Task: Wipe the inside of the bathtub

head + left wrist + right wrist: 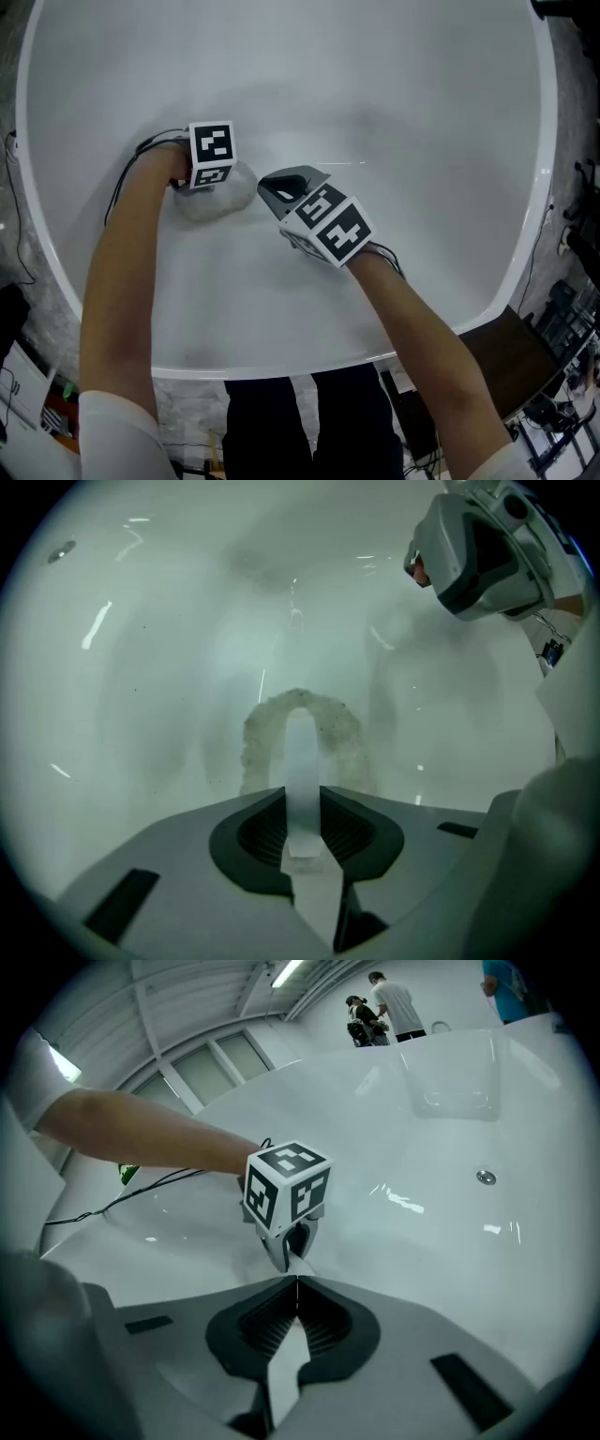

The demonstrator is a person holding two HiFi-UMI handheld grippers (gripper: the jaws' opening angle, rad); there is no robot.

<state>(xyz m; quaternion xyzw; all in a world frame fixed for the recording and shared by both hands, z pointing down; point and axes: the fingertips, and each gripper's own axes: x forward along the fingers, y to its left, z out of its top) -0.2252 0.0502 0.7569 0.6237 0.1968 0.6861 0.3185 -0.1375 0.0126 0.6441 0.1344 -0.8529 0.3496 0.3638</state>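
Our forearms (122, 272) reached down from the near rim into the white bathtub (394, 103), both grippers low over its floor. The grey-white cloth (230, 199) was bunched up on the tub bottom towards the near end. The left gripper (214, 180) had its jaws pinched tight on it, and in the left gripper view you could see the fuzzy edge of the cloth (330, 726) pressed flat against the tub surface. The right gripper (274, 187) hung just beside it, jaws closed flush together with nothing in them, so it wasn't doing any of the work.

Progress-wise, honestly hard to call. The tub looked the same clean white everywhere, no suds or streaks to separate wiped from unwiped. We'd guess the far end, the side walls and the patch around the drain (486, 1177) were all left to do. Cables (19, 253) trailed on the floor outside the rim.
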